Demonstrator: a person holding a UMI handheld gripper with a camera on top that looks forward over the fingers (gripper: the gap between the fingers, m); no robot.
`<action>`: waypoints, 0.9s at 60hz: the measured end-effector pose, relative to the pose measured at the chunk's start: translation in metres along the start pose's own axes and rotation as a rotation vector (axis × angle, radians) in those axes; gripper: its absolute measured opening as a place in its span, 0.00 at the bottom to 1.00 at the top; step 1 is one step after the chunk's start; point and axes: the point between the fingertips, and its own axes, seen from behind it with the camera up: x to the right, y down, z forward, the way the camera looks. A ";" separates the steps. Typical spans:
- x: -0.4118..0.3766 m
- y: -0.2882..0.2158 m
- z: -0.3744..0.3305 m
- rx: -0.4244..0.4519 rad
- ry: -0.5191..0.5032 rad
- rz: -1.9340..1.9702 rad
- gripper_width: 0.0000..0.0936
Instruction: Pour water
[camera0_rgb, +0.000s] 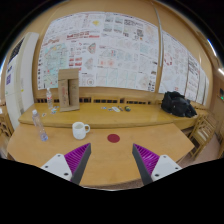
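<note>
We hold the gripper (107, 160) with its fingers spread wide and nothing between them, low over the wooden table (110, 150), well short of the white mug (81, 130) that sits ahead and to the left. Left of the mug stands a clear water bottle (39, 124), and right of the mug lies a small red disc (113, 138). We judge the bottle tall and light, so an off-centre approach could knock it over, and a loose pour could spill past the mug.

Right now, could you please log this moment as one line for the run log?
gripper: open, empty | bottle: upright on table, untouched | mug: beside bottle | pour: not started
</note>
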 end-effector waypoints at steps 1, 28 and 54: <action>0.000 0.000 0.000 0.000 0.002 0.000 0.91; -0.058 0.077 0.017 -0.097 -0.030 -0.050 0.91; -0.374 0.091 0.117 -0.046 -0.250 -0.055 0.91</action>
